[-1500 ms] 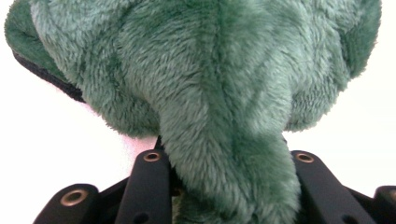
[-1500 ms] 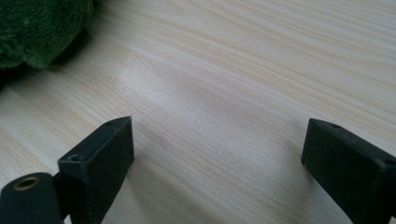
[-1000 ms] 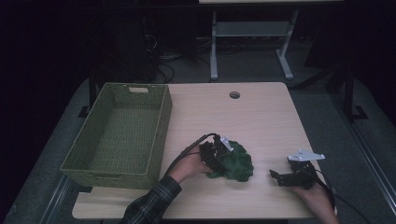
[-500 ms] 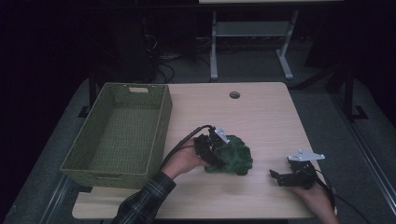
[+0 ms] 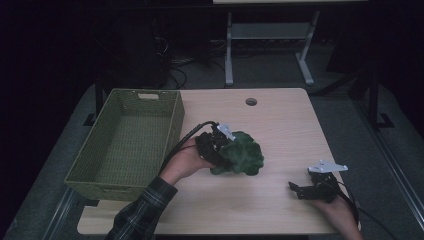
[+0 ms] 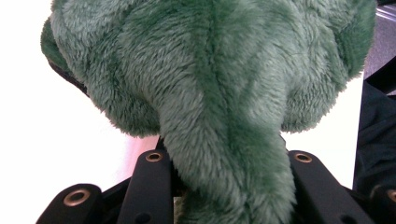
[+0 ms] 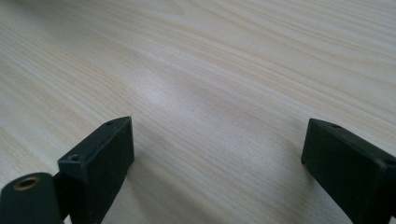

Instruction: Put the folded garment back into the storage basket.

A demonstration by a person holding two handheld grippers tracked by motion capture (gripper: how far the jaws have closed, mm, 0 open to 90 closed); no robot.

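A dark green plush toy (image 5: 242, 155) hangs just above the middle of the wooden table (image 5: 280, 120), held from its left side. My left gripper (image 5: 216, 147) is shut on the plush toy; in the left gripper view the toy's fur (image 6: 219, 93) bulges out between both black jaws. Near the table's front right edge my right gripper (image 5: 296, 189) rests low over the wood. Its jaws stand wide apart with bare table (image 7: 215, 116) between them.
A green woven basket (image 5: 172, 117) stands along the table's left side, with nothing inside it. A round cable hole (image 5: 251, 101) sits at the far middle of the table. Beyond the far edge are metal frame legs (image 5: 229, 55) and cables on the floor.
My left gripper has lifted the plush toy off the table and carried it slightly away from the person. The right gripper has stayed where it was.
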